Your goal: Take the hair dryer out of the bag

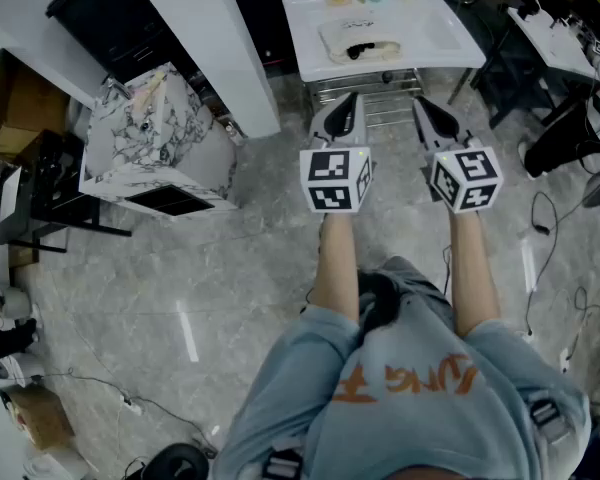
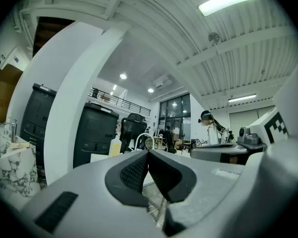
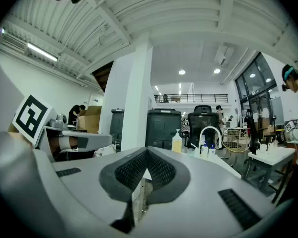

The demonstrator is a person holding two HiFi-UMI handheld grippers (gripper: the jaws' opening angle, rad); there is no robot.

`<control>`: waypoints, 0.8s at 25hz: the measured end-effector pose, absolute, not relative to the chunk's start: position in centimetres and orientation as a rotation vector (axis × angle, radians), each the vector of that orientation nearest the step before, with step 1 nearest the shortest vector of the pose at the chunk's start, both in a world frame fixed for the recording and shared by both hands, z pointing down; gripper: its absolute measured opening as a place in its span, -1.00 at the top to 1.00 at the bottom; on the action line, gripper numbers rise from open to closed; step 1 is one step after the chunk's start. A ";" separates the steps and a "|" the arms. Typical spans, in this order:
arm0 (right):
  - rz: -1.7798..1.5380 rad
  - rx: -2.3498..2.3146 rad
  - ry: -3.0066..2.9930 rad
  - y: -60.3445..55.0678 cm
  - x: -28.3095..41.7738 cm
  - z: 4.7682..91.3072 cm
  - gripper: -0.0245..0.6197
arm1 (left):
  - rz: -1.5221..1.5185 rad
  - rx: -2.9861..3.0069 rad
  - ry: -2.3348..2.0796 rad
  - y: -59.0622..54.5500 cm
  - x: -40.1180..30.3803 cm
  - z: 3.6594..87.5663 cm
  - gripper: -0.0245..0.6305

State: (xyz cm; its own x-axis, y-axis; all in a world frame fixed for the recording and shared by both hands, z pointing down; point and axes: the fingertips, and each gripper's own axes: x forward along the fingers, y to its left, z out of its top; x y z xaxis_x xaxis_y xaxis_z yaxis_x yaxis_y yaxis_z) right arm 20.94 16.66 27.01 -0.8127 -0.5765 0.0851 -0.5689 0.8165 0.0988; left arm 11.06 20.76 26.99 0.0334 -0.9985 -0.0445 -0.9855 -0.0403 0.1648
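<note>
Both left gripper (image 2: 148,153) and right gripper (image 3: 147,151) press dimpled dark fingers (image 2: 133,172) together.

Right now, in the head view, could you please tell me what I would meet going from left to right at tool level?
cardboard box → marbled box → left tool → right tool

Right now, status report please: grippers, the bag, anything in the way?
Left gripper shut, empty; right gripper shut, empty. Bag on white table ahead, untouched. Nothing seen in the way.
</note>
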 end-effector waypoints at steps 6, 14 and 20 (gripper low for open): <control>-0.031 0.934 -2.887 16.7 20.1 27.6 0.93 | -0.247 2.178 -2.096 20.8 9.4 27.2 0.92; 0.030 1.031 -2.753 13.9 24.1 29.3 0.92 | -0.323 2.058 -2.045 18.6 7.0 29.2 0.92; 0.112 1.020 -2.760 12.6 22.7 30.4 0.92 | -0.303 2.104 -1.994 17.5 7.2 29.6 0.92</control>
